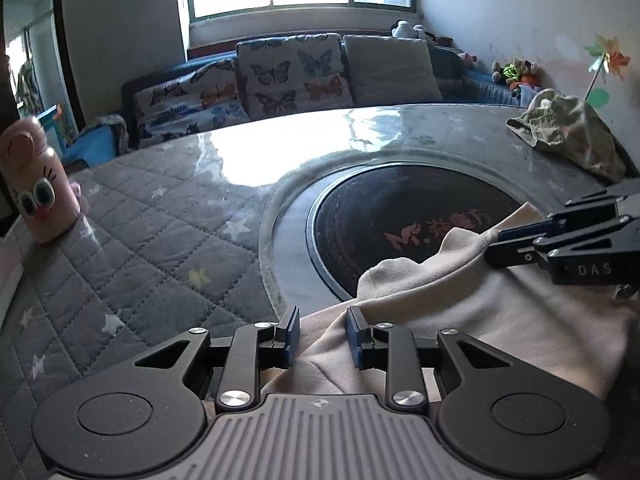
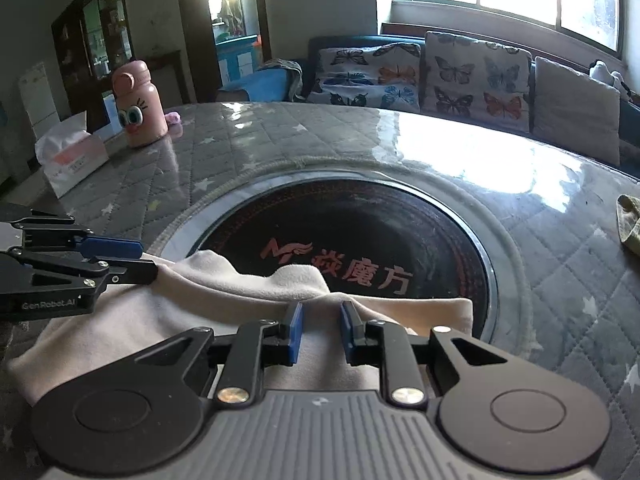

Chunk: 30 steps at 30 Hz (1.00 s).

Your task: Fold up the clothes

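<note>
Lying bunched at the near edge of the tabletop (image 1: 160, 216), a cream garment (image 1: 500, 320) spills partly over the dark round hob (image 1: 400, 208) set in the middle; its near part is cut off behind both gripper bodies, so its full shape cannot be made out. The left gripper (image 1: 322, 336) stands with its fingers parted by a modest gap, cloth showing between the blue pads (image 1: 293, 332) without being pinched. The right gripper (image 2: 322, 332) is likewise parted over a raised fold, nothing clamped. Seen from the opposite camera, each gripper's fingers overlap in side view, so the gap is hard to judge there. A second, olive garment (image 1: 572, 136) sits heaped at the far right, cut by the frame edge in the right view. A pink bottle (image 2: 138, 108) and a tissue box (image 2: 72, 152) stand at the far left. The quilted cover is washed out by window glare in places.
</note>
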Motion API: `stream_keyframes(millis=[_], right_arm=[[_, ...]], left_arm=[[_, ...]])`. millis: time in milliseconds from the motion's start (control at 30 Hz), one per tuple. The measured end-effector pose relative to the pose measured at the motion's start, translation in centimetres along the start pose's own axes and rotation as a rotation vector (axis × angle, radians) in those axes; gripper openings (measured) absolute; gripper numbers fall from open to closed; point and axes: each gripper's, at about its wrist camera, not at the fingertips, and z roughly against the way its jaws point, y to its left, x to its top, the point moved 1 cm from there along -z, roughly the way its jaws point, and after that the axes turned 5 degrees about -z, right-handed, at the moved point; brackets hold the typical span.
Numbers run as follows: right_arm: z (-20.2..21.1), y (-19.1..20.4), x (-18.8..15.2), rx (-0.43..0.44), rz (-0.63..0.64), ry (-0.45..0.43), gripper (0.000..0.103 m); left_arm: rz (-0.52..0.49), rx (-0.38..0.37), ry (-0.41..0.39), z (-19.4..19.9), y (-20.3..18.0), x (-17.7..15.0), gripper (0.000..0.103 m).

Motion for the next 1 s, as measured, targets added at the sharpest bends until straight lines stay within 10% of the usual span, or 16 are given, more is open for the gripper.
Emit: stream_keyframes(millis=[200,767,1000], right_arm=[[0.9,0.5,0.1,0.007,0.01,-0.018,0.022],[4.7,4.9,-2.4,0.094,0.13,-0.015,0.052],[6.2,7.6,-3.8,0.133,0.226,-0.028,0.06]], left_arm=[[0.015,0.004,-0.014,1.2,0.1,-0.2,0.032],[0.071,0.056,-0.073,5.7,1.0,-1.8,0.099],[0.127,0.084,-0.085,7.2,2.1,-2.8,0.103]])
